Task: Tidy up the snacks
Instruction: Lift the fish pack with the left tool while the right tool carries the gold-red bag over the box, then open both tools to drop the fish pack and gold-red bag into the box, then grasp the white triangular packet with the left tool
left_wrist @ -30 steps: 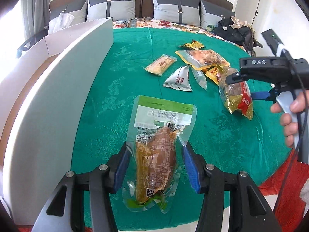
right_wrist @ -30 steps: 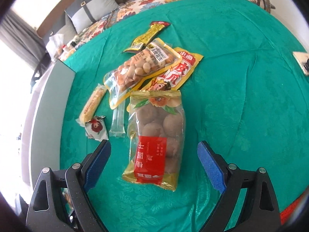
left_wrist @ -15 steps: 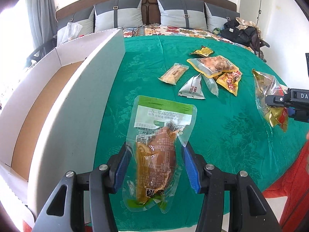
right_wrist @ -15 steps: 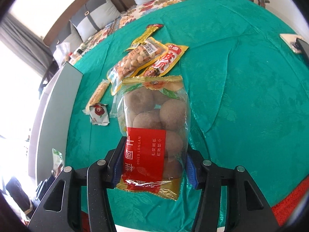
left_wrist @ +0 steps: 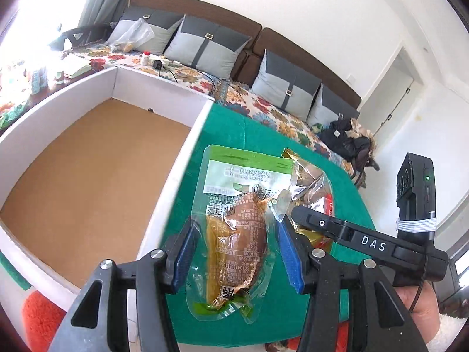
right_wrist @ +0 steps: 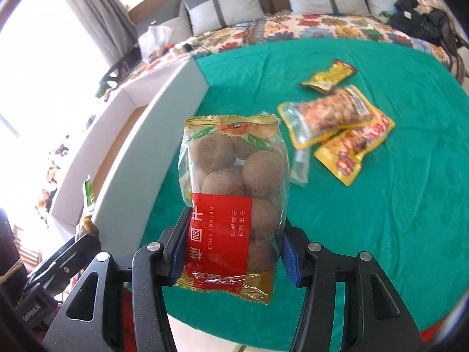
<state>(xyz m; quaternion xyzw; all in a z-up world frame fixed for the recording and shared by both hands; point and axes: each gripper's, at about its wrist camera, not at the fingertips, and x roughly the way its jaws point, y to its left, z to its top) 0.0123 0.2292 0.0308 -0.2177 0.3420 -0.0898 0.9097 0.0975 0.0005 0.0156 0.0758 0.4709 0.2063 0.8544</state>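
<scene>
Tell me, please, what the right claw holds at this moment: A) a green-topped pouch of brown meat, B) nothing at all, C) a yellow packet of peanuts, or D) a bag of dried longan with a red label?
D: in the right wrist view the right claw is shut on the dried longan bag, its blue pads pressing both sides of the red label.

From my left gripper [left_wrist: 234, 259] the open box [left_wrist: 88, 176] sits left of the held pouch [left_wrist: 236, 228], my right gripper [right_wrist: 231, 252] lifts the longan bag [right_wrist: 231, 205] above the worktop [right_wrist: 381, 220], and loose snack packets [right_wrist: 337, 117] lie to its right, bed [right_wrist: 307, 29] behind.
</scene>
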